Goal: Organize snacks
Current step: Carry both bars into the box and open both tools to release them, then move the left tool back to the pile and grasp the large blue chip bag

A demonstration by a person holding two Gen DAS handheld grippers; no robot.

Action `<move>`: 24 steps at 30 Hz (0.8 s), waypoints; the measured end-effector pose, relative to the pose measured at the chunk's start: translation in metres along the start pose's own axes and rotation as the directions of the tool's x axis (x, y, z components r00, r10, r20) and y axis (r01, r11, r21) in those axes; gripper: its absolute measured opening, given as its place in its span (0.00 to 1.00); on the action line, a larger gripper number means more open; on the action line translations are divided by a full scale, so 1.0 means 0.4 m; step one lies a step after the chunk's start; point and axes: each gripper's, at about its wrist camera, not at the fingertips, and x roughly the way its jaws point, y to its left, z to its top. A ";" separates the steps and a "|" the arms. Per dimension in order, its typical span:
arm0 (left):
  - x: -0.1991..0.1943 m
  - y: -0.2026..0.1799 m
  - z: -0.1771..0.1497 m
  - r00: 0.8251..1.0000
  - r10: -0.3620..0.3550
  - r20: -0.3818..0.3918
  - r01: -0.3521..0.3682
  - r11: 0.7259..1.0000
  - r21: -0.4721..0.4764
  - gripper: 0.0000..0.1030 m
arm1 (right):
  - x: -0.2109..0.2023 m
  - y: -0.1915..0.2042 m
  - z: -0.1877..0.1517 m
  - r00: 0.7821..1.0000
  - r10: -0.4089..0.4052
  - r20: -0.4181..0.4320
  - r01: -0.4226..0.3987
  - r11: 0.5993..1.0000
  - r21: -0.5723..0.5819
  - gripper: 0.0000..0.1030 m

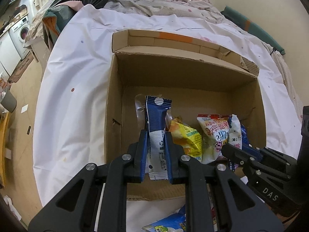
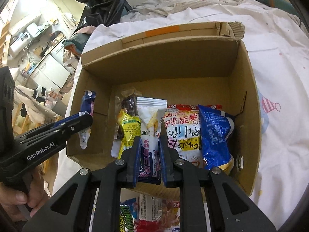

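Both claws reach into an open cardboard box [image 1: 114, 100] on a white sheet [image 1: 77, 77]. Left gripper [image 1: 156, 137] pinches a slim blue-and-white snack packet [image 1: 155, 119] upright near the box's left wall. Right gripper [image 2: 149, 145] has its jaws around a white-and-blue wafer packet [image 2: 149, 116], wedged between a yellow packet [image 2: 128, 129] and a big white chip bag [image 2: 181, 129]; a blue bag [image 2: 214, 135] leans at the right wall. More snacks [image 2: 150, 212] lie outside the near edge.
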 end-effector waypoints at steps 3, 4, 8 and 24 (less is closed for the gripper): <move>0.007 0.001 -0.001 1.000 -0.008 -0.014 0.008 1.000 -0.010 0.14 | -0.004 0.000 0.000 1.000 0.009 0.008 -0.009 1.000 0.004 0.22; 0.007 0.001 -0.002 1.000 -0.008 -0.015 0.008 1.000 -0.009 0.14 | -0.008 0.000 0.001 1.000 0.012 0.015 -0.012 1.000 0.002 0.22; 0.004 -0.001 -0.001 1.000 -0.009 -0.006 0.009 1.000 0.003 0.17 | -0.017 -0.005 0.004 0.999 0.017 0.029 -0.017 1.000 0.014 0.22; -0.018 0.011 0.001 1.000 -0.008 0.028 0.009 0.999 -0.032 0.73 | -0.068 -0.050 0.014 0.993 0.033 0.113 -0.045 0.994 0.103 0.70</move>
